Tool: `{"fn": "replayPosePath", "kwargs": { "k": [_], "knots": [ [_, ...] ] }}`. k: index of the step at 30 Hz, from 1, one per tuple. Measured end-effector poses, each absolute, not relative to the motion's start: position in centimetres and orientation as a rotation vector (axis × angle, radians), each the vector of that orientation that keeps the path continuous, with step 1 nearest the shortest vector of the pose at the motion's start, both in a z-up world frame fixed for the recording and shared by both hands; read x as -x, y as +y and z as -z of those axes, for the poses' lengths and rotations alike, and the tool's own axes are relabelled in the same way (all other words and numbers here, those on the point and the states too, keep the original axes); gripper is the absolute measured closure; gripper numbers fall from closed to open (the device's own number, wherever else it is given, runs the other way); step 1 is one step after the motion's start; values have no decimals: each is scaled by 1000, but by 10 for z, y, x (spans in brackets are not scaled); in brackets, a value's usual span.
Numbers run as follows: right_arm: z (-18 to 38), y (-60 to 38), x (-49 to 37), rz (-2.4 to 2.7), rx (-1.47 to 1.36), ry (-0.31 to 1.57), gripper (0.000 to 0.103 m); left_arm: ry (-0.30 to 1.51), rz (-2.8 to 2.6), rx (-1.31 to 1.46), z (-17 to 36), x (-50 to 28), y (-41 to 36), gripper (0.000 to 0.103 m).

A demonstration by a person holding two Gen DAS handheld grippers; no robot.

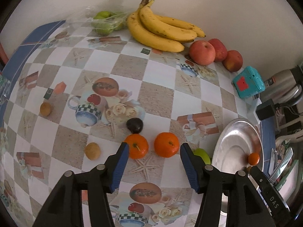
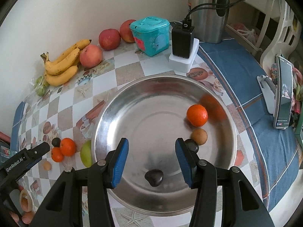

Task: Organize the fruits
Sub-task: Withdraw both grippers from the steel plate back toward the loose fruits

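My left gripper (image 1: pixel 155 149) stands open above the tablecloth with nothing between its blue pads. Just beyond its tips lie two oranges (image 1: pixel 137 146) (image 1: pixel 166 144), and behind them a dark fruit (image 1: pixel 134 125). A green fruit (image 1: pixel 201 155) peeks out behind the right finger, next to the steel bowl (image 1: pixel 236 145). My right gripper (image 2: pixel 151 145) hangs open and empty over the bowl (image 2: pixel 106 117). In the bowl are an orange (image 2: pixel 197 115), a small brown fruit (image 2: pixel 198 136) and two dark fruits (image 2: pixel 153 176) (image 2: pixel 192 145), one half hidden by my right finger.
Against the wall are bananas (image 1: pixel 161 30), three apples (image 1: pixel 202 52), bagged green fruits (image 1: pixel 106 21) and a teal box (image 1: pixel 248 82). Two small brown fruits (image 1: pixel 45 109) (image 1: pixel 92 150) lie to the left. A charger block (image 2: pixel 182 41), a kettle (image 2: pixel 208 9) and a phone on a stand (image 2: pixel 284 94) sit to the right.
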State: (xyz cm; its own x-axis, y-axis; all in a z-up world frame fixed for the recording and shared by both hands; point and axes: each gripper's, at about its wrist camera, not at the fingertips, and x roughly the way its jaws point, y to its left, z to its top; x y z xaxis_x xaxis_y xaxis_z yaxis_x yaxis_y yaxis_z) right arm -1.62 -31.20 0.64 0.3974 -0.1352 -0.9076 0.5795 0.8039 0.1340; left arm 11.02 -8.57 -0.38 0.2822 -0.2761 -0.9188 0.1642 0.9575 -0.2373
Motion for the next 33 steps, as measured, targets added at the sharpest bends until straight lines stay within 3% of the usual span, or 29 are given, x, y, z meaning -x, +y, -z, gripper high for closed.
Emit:
{"fn": "replayPosePath", "kwargs": {
  "k": [4,9,11,13,33],
  "knots": [
    [-4,-308,13,465,-460,1081,28,1246,242,112,5,-113,-76,19],
    [-3,-303,10,447,-443,1086,27,1241,187,128,11,-117,-61,0],
    [-2,-301,9,446,-431,1088,16,1231,171,126,11,-118,-56,0],
    [-3,-299,8,438,-421,1081,13,1219,163,121,10,-119,-51,0],
    [1,-238,-26,237,-326,1078,12,1118,49,-60,-12,-119,-5,0]
  ]
}}
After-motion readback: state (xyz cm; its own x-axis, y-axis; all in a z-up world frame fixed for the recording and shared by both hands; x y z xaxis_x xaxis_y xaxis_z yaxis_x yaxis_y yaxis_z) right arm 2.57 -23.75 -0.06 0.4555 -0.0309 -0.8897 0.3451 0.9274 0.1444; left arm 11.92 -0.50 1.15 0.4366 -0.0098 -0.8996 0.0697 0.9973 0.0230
